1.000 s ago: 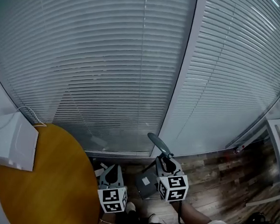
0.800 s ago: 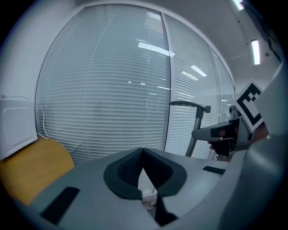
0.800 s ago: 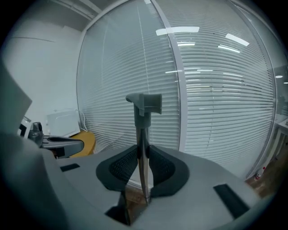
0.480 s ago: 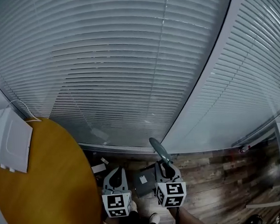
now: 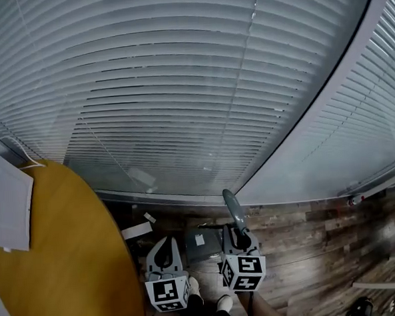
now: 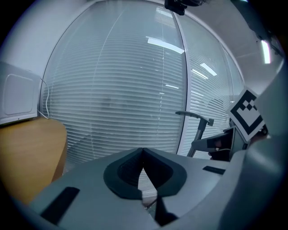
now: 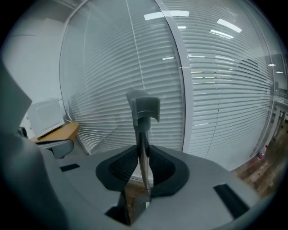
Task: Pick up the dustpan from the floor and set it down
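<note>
In the head view, a wooden plank floor (image 5: 310,247) lay below white window blinds (image 5: 180,88), and a round brown worktop (image 5: 58,276) stood at the left. The grey dustpan (image 5: 201,244) was between the left tool (image 5: 164,251) and the right tool (image 5: 240,239), and its handle (image 5: 232,208) rose through the right one.

In the left gripper view, the left tool (image 6: 143,152) was pressed together with nothing in it, and the handle (image 6: 198,123) stood at the right.

Only the right gripper view showed the grip plainly: the right tool (image 7: 143,150) pinched the thin shaft of the handle (image 7: 144,132).
</note>
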`<state>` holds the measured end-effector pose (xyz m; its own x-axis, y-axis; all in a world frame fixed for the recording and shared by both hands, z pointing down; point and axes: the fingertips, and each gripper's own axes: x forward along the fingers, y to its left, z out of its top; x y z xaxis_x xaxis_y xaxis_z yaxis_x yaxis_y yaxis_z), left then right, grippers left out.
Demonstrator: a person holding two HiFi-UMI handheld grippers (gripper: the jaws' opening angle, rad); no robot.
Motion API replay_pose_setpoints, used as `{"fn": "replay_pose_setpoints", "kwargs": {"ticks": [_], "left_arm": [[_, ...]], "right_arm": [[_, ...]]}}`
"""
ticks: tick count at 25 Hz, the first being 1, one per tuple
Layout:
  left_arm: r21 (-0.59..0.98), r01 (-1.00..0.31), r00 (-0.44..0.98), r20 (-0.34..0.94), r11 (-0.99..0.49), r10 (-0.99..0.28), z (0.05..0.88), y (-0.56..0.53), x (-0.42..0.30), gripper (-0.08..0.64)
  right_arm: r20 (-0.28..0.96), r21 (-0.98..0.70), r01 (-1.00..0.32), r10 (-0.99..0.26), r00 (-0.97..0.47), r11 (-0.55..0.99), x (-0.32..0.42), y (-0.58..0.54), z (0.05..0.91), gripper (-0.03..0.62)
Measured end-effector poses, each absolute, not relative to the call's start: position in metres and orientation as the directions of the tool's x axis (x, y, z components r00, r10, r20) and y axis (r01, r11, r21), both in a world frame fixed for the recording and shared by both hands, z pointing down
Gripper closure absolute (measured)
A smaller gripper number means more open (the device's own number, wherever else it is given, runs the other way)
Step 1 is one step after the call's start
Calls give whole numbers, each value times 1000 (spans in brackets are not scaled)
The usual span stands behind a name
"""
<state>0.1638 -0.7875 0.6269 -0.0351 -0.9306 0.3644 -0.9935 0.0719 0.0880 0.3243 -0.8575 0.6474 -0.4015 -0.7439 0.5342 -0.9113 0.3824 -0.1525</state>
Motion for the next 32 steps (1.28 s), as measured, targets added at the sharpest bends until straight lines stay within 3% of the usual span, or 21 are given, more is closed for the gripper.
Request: {"fn": "replay_pose_setpoints", "kwargs": {"ticks": [32], "left_arm": [[100,-991,-39,408,87,-912,676,-820,141,543]], "right_arm": [[626,-95,-955,-730,-276,280,319,-907,746,494]]}}
